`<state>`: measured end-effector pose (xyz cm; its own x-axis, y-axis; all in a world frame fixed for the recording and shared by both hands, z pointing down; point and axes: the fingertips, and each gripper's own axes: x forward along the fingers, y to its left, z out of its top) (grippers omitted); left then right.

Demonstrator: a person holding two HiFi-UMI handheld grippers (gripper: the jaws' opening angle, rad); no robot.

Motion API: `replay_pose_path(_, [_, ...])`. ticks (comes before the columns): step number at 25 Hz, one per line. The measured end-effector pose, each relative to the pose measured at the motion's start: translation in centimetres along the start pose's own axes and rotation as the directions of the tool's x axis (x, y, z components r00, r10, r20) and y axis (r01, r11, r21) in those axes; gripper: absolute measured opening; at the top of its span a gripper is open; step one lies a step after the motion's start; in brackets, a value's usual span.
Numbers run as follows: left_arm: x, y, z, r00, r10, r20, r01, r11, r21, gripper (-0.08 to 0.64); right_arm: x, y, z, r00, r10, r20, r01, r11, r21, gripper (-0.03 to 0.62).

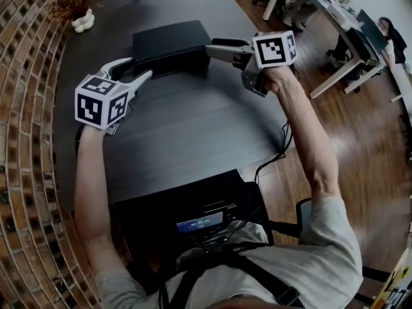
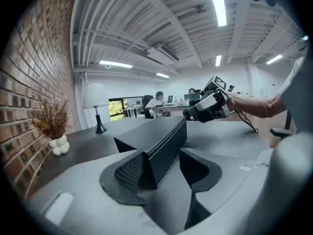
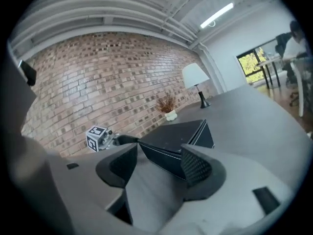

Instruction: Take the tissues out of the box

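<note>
A flat black tissue box (image 1: 170,44) with white stitching lies closed on the dark table (image 1: 193,121), and no tissue shows. My left gripper (image 1: 138,67) is at the box's near left corner. In the left gripper view that corner (image 2: 156,136) pokes in between the jaws of my left gripper (image 2: 161,166); the left pad (image 2: 128,173) is against it and a gap shows at the right pad. My right gripper (image 1: 208,49) reaches to the box's right end. In the right gripper view the box (image 3: 176,138) sits between the spread jaws of my right gripper (image 3: 159,159).
A white vase with dried twigs (image 1: 80,18) and a lamp (image 2: 96,106) stand at the table's far end by the brick wall (image 1: 26,140). The table's right edge (image 1: 283,140) drops to a wooden floor. Desks with seated people (image 2: 159,99) stand beyond.
</note>
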<state>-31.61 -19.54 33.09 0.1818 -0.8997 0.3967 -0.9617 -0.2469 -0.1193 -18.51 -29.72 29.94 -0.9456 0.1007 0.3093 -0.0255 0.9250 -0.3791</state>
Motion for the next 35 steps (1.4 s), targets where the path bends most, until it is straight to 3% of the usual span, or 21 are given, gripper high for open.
replay_pose_path(4, [-0.1, 0.1, 0.3, 1.000, 0.009, 0.027, -0.009, 1.000, -0.015, 0.242, -0.6, -0.6, 0.7, 0.989, 0.080, 0.123, -0.107, 0.968, 0.229, 0.279])
replay_pose_path(6, [-0.5, 0.3, 1.3, 0.997, 0.010, 0.072, -0.007, 0.999, -0.031, 0.242, -1.0, -0.6, 1.7, 0.974, 0.118, 0.191, -0.170, 0.945, 0.280, 0.278])
replay_pose_path(11, [-1.1, 0.8, 3.4, 0.984, 0.026, 0.174, -0.012, 0.997, -0.083, 0.242, -1.5, -0.4, 3.8, 0.949, 0.148, 0.278, -0.231, 0.928, 0.293, 0.276])
replay_pose_path(16, [-2.1, 1.5, 6.0, 0.943, 0.045, 0.331, 0.010, 0.987, -0.162, 0.242, -1.7, -0.3, 6.9, 0.908, 0.149, 0.390, -0.264, 0.929, 0.260, 0.276])
replay_pose_path(18, [-2.1, 0.9, 6.8, 0.934, 0.024, 0.356, 0.030, 0.989, -0.145, 0.242, -1.6, -0.3, 8.5, 0.890, 0.148, 0.432, -0.273, 0.931, 0.243, 0.276])
replay_pose_path(21, [-0.9, 0.5, 7.2, 0.941, -0.005, 0.337, 0.039, 0.995, -0.094, 0.242, -1.1, -1.0, 10.7, 0.863, 0.133, 0.488, -0.271, 0.936, 0.224, 0.276])
replay_pose_path(25, [1.5, 2.7, 8.3, 0.953, -0.024, 0.303, 0.070, 0.987, -0.143, 0.242, -0.2, -2.4, 12.8, 0.839, 0.102, 0.534, -0.249, 0.945, 0.211, 0.276])
replay_pose_path(31, [4.9, 7.9, 10.9, 0.964, 0.005, 0.264, 0.068, 0.961, -0.268, 0.230, -0.6, -3.9, 12.8, 0.844, 0.046, 0.535, -0.179, 0.963, 0.200, 0.278])
replay_pose_path(35, [6.7, 9.9, 10.7, 0.980, 0.054, 0.191, 0.004, 0.957, -0.290, 0.239, -2.1, -3.7, 11.1, 0.860, 0.039, 0.510, -0.147, 0.974, 0.174, 0.278])
